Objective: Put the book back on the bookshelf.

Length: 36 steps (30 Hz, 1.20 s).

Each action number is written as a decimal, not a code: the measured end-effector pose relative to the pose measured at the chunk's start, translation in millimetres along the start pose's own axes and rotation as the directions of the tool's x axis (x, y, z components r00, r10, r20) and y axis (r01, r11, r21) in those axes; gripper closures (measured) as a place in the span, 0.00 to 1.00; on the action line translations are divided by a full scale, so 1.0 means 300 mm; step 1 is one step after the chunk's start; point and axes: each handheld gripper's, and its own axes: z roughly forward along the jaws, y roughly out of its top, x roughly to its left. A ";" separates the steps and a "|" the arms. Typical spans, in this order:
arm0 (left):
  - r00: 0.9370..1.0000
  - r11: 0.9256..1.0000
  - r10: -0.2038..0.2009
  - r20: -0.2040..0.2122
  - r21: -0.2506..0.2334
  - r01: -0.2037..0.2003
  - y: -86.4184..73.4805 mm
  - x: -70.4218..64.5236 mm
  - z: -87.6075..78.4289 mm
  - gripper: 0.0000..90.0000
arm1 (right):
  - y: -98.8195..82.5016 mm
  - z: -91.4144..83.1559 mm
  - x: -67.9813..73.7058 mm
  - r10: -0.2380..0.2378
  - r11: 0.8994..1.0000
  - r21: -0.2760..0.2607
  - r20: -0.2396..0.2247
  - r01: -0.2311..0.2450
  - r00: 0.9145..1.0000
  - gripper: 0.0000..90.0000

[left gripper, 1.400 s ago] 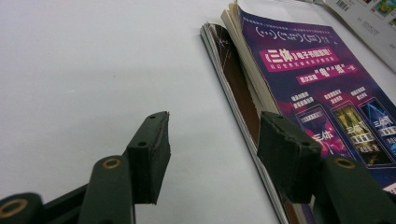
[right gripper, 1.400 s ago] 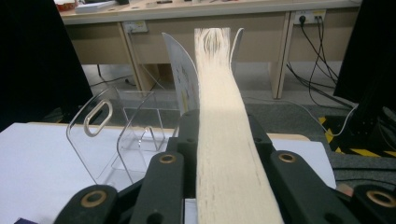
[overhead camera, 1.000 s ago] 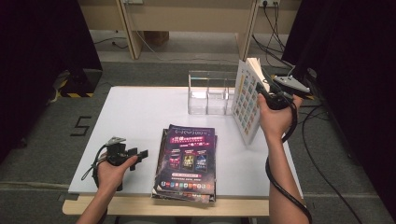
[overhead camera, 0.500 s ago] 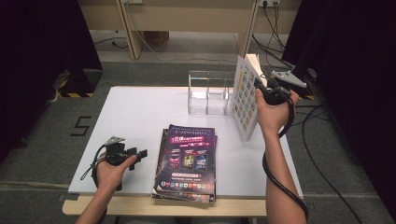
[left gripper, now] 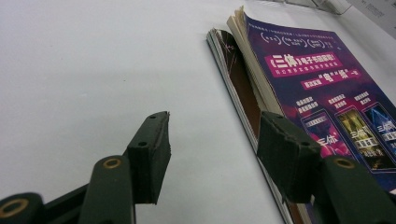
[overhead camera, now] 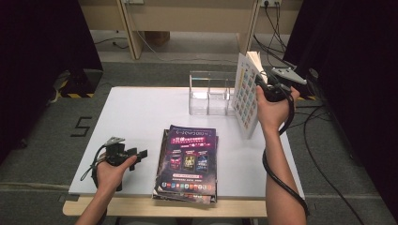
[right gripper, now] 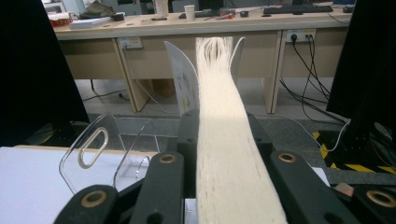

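Right gripper fingers clamp one magazine upright beside the clear rack, not yet slotted; left gripper fingers gape empty by the remaining stack.

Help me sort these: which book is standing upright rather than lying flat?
The white-covered book clamped in the right gripper, beside the clear holder; the purple-covered books lie stacked flat.

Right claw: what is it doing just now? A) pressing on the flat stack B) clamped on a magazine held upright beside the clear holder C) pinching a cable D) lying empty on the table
B: the right claw has its jaws pressed on both sides of the magazine, which stands on edge next to the clear holder.
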 end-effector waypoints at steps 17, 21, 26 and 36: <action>1.000 1.000 -0.001 -0.001 0.001 0.001 0.000 0.006 0.000 0.48 | 0.013 0.034 0.005 -0.003 1.000 -0.011 0.006 0.004 1.000 0.83; 1.000 1.000 -0.001 -0.001 0.000 0.001 0.001 0.006 0.000 0.48 | 0.019 0.043 0.009 0.004 1.000 -0.008 0.006 -0.004 1.000 0.83; 1.000 1.000 -0.002 -0.005 0.003 0.002 -0.001 0.008 0.001 0.48 | 0.025 0.059 0.009 0.000 1.000 -0.008 0.007 0.000 1.000 0.83; 1.000 1.000 -0.008 -0.006 0.003 0.008 -0.001 0.011 0.002 0.48 | 0.033 0.086 0.008 0.002 1.000 -0.005 0.011 -0.002 1.000 0.83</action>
